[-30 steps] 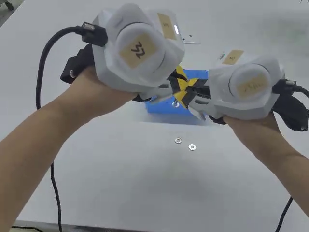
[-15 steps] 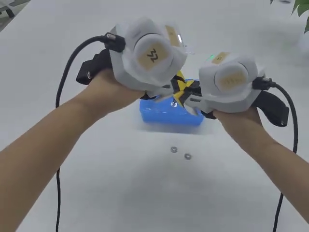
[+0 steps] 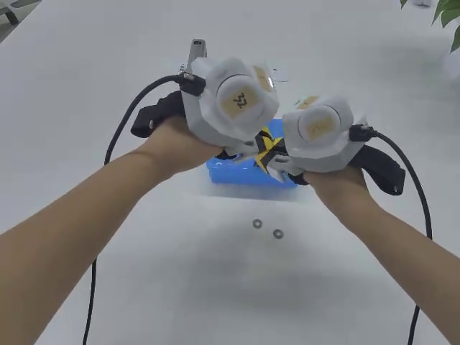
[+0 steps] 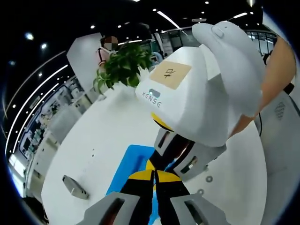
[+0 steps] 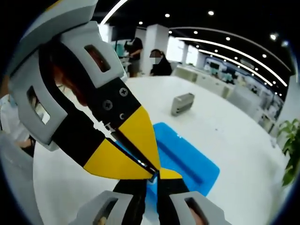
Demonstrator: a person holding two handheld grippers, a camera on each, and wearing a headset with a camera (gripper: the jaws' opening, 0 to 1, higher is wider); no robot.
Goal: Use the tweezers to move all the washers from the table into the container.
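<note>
Two small silver washers [image 3: 257, 223] [image 3: 278, 233] lie side by side on the white table, just in front of the blue container [image 3: 237, 172]. Both grippers hover over that container, tip to tip. My left gripper [image 3: 260, 146] is shut lengthwise on the thin metal tweezers [image 5: 136, 157], whose point sticks out at its yellow tips. My right gripper [image 3: 275, 159] meets that point with its jaws nearly together around it. In the left gripper view the washers [image 4: 209, 178] sit right of the container [image 4: 129, 161].
A small grey metal block [image 3: 197, 50] lies on the table beyond the container. Black cables trail from both grippers toward the near edge. A potted plant [image 3: 445, 14] stands at the far right corner. People stand far off in the room.
The two grippers have drawn closer together and shifted a little farther out over the container. The washers have stayed where they were.
</note>
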